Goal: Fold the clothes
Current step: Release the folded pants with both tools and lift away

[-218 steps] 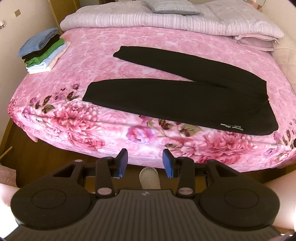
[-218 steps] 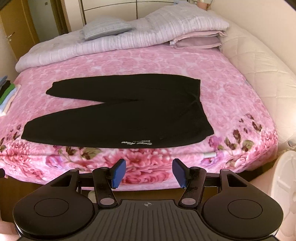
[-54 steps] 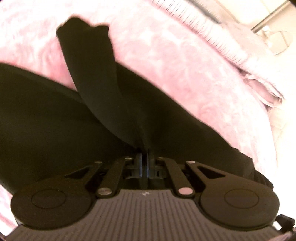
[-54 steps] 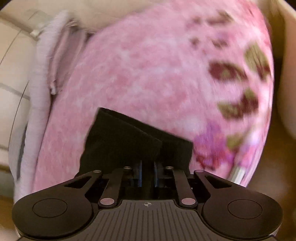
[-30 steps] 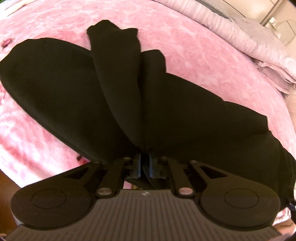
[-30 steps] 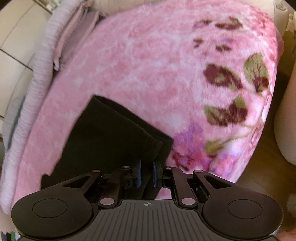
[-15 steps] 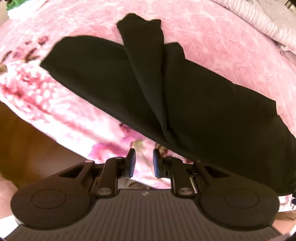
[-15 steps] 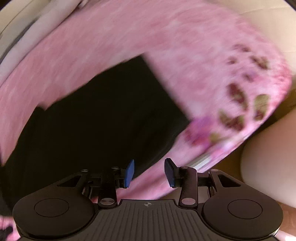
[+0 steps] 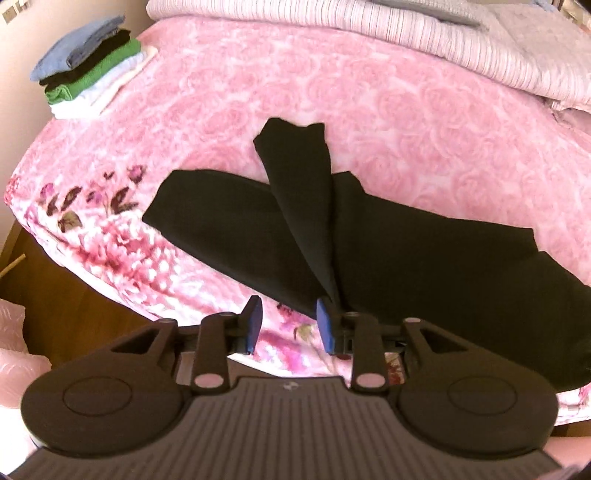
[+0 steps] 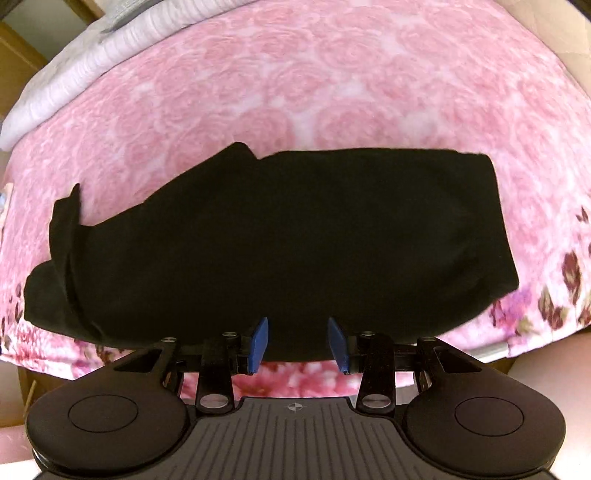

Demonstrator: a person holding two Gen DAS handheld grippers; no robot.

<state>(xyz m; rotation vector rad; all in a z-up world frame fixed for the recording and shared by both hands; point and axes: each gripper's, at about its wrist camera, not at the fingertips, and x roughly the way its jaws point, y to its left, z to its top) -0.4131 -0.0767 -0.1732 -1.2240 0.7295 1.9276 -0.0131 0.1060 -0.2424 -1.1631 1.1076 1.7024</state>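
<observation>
Black trousers lie along the near edge of the pink flowered bed, one leg folded over the other. The upper leg's end lies crooked, angled toward the far side. In the right wrist view the trousers form one long dark shape with the waist at the right. My left gripper hovers above the bed's front edge; its jaws are opening with nothing between them. My right gripper hangs open above the trousers' near edge, its blue pads holding nothing.
A stack of folded clothes in blue, black, green and white sits at the bed's far left corner. A pale striped quilt and pillows line the far side. Brown wooden floor lies below the bed's front edge.
Both grippers have let go of the black trousers, opened and lifted up and back from the bed. The right gripper has rolled, so the trousers now lie crosswise in its view.
</observation>
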